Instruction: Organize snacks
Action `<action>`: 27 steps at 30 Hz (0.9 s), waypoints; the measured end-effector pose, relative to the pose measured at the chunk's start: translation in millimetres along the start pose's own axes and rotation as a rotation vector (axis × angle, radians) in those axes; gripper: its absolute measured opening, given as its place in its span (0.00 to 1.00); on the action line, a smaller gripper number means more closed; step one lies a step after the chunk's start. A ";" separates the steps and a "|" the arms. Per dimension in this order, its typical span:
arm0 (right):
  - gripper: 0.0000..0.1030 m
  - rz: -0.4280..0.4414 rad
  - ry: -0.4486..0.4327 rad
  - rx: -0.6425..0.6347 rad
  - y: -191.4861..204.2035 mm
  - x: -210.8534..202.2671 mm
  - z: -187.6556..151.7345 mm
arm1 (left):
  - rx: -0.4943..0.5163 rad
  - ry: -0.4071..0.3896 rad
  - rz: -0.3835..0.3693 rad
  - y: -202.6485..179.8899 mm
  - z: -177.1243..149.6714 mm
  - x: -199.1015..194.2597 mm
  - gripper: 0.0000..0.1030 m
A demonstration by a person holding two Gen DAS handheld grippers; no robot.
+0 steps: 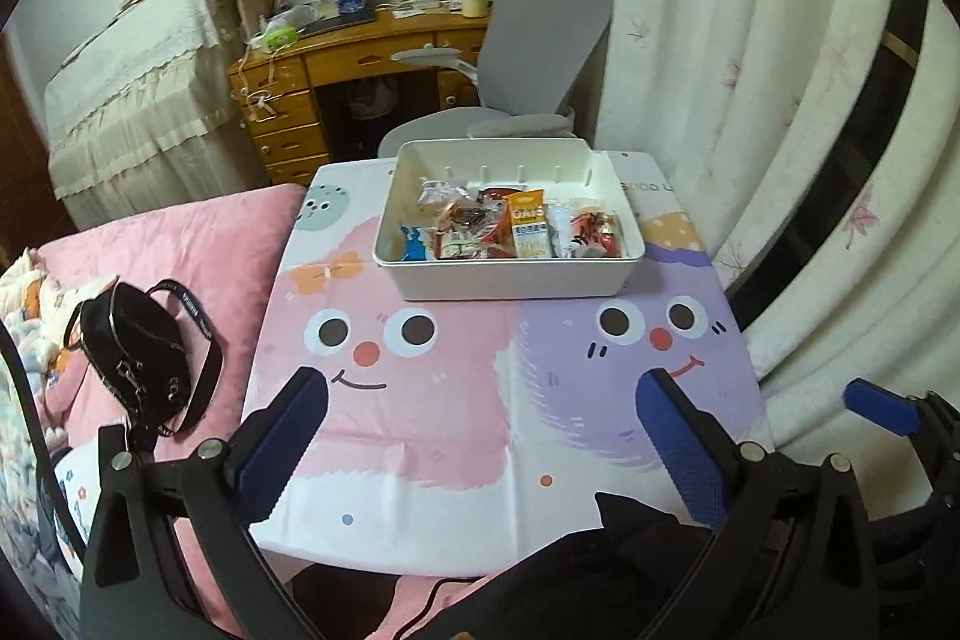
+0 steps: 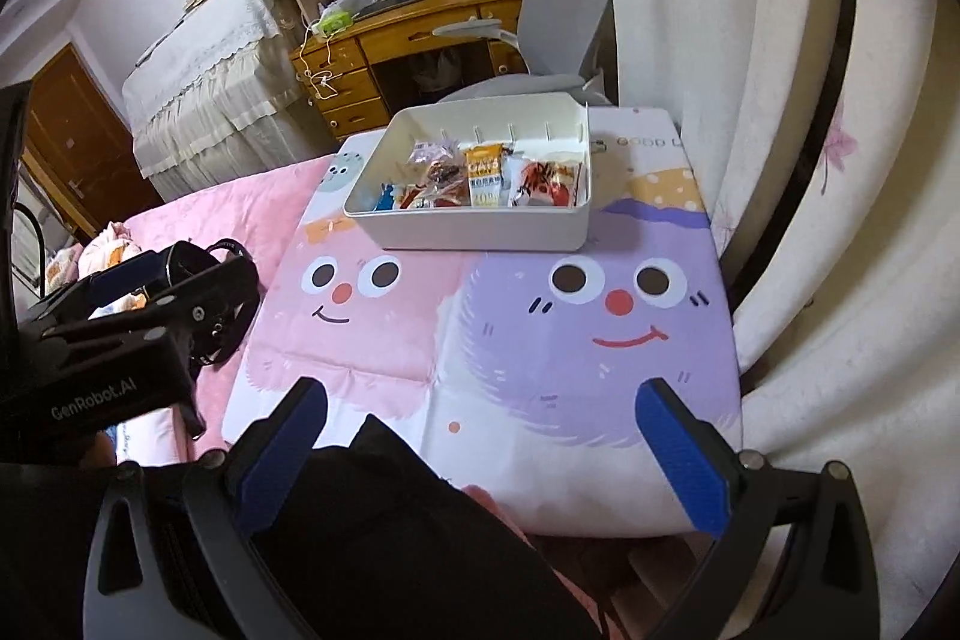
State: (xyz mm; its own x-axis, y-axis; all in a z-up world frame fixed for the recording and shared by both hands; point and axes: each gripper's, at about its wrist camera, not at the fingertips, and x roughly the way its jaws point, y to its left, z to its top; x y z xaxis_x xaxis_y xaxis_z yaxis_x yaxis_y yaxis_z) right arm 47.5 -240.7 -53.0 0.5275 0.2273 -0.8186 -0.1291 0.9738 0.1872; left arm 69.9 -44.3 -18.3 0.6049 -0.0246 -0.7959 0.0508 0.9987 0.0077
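A white plastic bin (image 1: pixel 510 274) stands at the far end of a small table with a cartoon-face cloth (image 1: pixel 420 436). Inside lie several snack packets (image 1: pixel 510 229), among them an orange oat bar (image 1: pixel 529 229). The bin also shows in the right wrist view (image 2: pixel 480 229), with the snack packets (image 2: pixel 480 181) inside. My left gripper (image 1: pixel 480 388) is open and empty, over the near part of the table. My right gripper (image 2: pixel 480 397) is open and empty, also short of the bin. The right gripper's blue finger (image 1: pixel 882 409) shows at the right of the left wrist view.
A black handbag (image 1: pixel 141 361) lies on the pink bed (image 1: pixel 198 244) left of the table. White curtains (image 1: pixel 750 70) hang along the right. A grey office chair (image 1: pixel 540 40) and a wooden desk (image 1: pixel 360 58) stand behind the table. The left gripper body (image 2: pixel 120 334) shows at left.
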 end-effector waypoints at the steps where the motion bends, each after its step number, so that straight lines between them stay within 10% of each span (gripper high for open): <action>1: 1.00 -0.011 -0.014 -0.005 0.6 -1.5 0.1 | -0.017 0.002 0.018 1.8 -0.9 0.8 0.99; 27: 1.00 -0.017 -0.035 -0.020 -2.9 -3.7 -4.7 | -0.006 0.018 0.031 -11.7 -9.7 4.4 0.99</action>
State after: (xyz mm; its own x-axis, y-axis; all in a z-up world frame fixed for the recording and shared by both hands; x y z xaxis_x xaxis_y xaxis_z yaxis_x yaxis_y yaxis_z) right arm 42.0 -244.3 -53.1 0.5587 0.2115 -0.8019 -0.1364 0.9772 0.1626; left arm 64.3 -55.6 -27.9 0.5917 0.0072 -0.8062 0.0276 0.9992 0.0292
